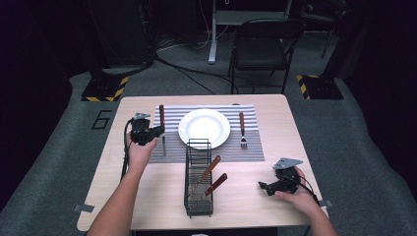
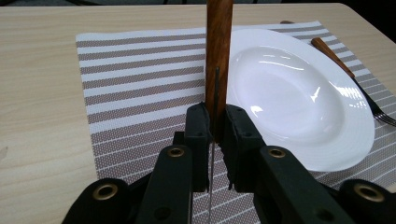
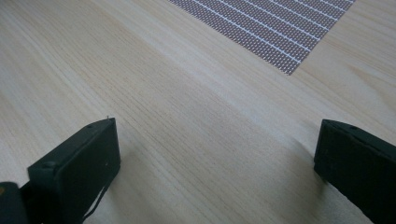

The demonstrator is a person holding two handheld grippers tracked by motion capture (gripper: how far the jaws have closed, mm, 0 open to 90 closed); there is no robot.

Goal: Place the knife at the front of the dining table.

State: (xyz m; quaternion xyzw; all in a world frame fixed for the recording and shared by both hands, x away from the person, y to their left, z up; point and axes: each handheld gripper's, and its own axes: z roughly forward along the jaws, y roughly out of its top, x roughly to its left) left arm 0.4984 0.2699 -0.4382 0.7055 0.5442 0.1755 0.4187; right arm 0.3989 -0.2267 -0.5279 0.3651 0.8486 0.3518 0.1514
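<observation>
A wooden-handled knife (image 1: pixel 162 125) is held over the striped placemat (image 1: pixel 251 142), just left of the white plate (image 1: pixel 204 128). My left gripper (image 1: pixel 158 132) is shut on that knife (image 2: pixel 218 65) where handle meets blade, its jaws pressed against both sides, the handle pointing away over the placemat (image 2: pixel 140 88) beside the plate (image 2: pixel 299 98). A wooden-handled fork (image 1: pixel 242 129) lies on the mat right of the plate; the fork (image 2: pixel 345 70) shows past the plate's far rim. My right gripper (image 1: pixel 263 187) rests open at the table's front right, its jaws wide apart over bare wood (image 3: pixel 201 140).
A black wire cutlery rack (image 1: pixel 198 179) stands at the table's front middle with two wooden-handled utensils (image 1: pixel 212 174) leaning in it. A corner of the placemat (image 3: pixel 280 32) lies ahead of the right gripper. A black chair (image 1: pixel 260 46) stands beyond the table's far edge.
</observation>
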